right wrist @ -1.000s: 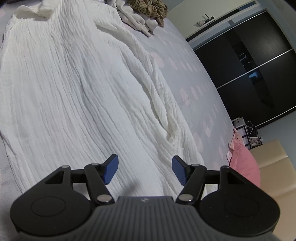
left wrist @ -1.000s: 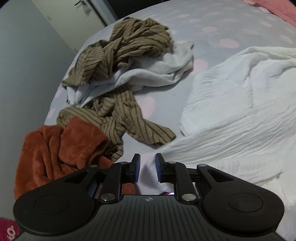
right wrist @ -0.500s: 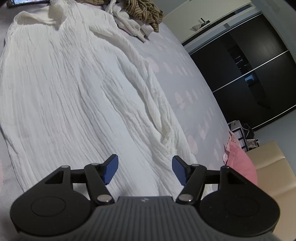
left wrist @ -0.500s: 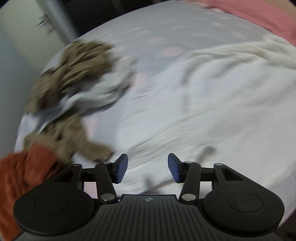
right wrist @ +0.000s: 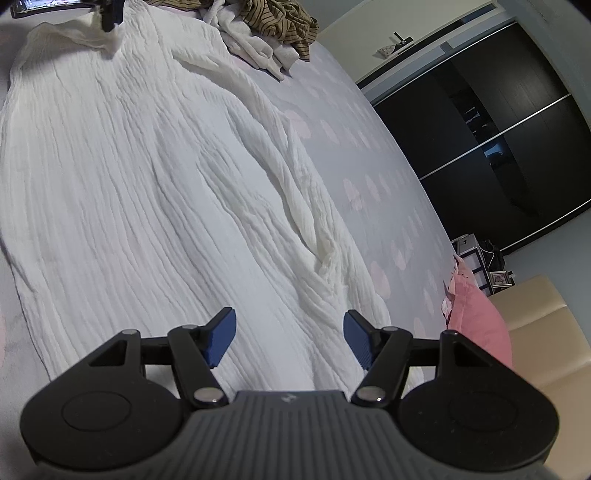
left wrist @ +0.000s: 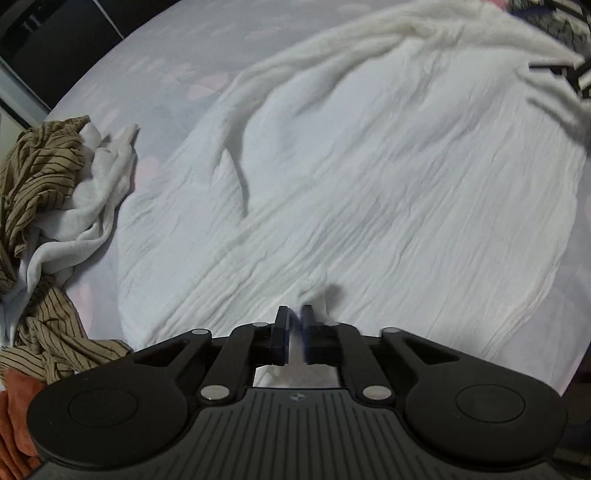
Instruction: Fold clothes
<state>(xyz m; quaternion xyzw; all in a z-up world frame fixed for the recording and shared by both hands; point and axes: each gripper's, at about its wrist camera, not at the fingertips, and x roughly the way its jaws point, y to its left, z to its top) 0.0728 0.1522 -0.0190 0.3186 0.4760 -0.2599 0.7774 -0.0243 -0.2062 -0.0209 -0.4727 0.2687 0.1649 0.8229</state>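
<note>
A large white crinkled garment point(left wrist: 369, 184) lies spread flat over the bed, seen lengthwise in the right wrist view point(right wrist: 147, 184). My left gripper point(left wrist: 295, 317) points steeply down at one end of it and is shut, with a small ridge of the white cloth pinched between its fingers. From the right wrist view that same gripper point(right wrist: 110, 16) shows at the far end, where the cloth peaks up to it. My right gripper point(right wrist: 290, 336) hovers open above the near end of the garment, with nothing between its blue pads point(right wrist: 221, 338).
A heap of brown striped clothes point(left wrist: 40, 166) and a pale grey garment point(left wrist: 92, 206) lies left of the white one, with a rust-orange fleece point(left wrist: 14, 406) nearer. The lilac spotted bedsheet point(right wrist: 369, 166) runs to a pink pillow point(right wrist: 476, 325), a beige chair point(right wrist: 546, 332) and dark wardrobe doors point(right wrist: 480, 129).
My left gripper swung right from the clothes heap onto the white garment, opened wide on the way, then shut on the cloth. The right gripper stayed put and open.
</note>
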